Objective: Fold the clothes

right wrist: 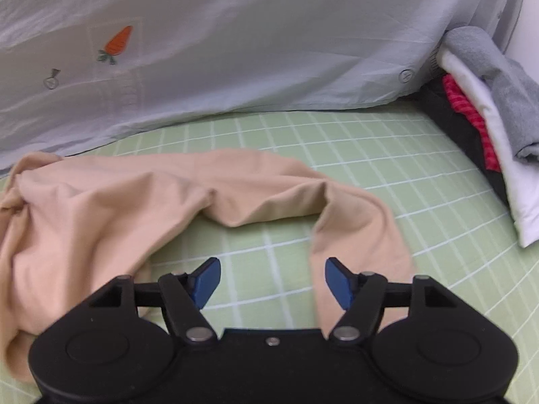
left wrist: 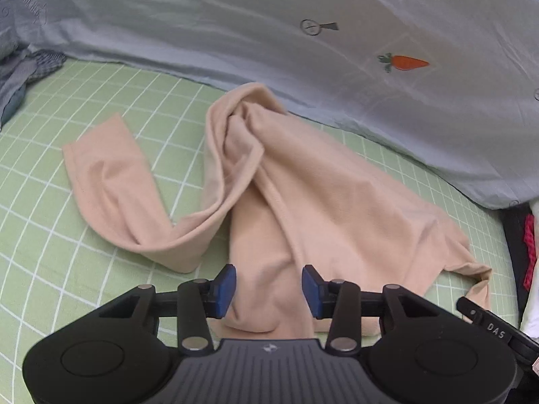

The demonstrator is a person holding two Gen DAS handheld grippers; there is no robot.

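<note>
A crumpled beige long-sleeved garment (left wrist: 303, 202) lies on the green checked bed sheet (left wrist: 50, 235). One sleeve (left wrist: 111, 195) curls out to the left in the left wrist view. My left gripper (left wrist: 268, 289) is open, its blue pads on either side of the garment's near fold, just above it. In the right wrist view the garment (right wrist: 84, 208) lies at the left and its other sleeve (right wrist: 357, 222) bends down toward me. My right gripper (right wrist: 273, 282) is open and empty over bare sheet, with its right pad (right wrist: 338, 286) at the sleeve's inner edge.
A pale blue duvet (left wrist: 269, 33) with a carrot print (left wrist: 409, 63) lies along the far side. A stack of folded clothes (right wrist: 488, 107), grey, white, red and black, sits at the right. A checked and grey bundle (left wrist: 30, 67) lies far left.
</note>
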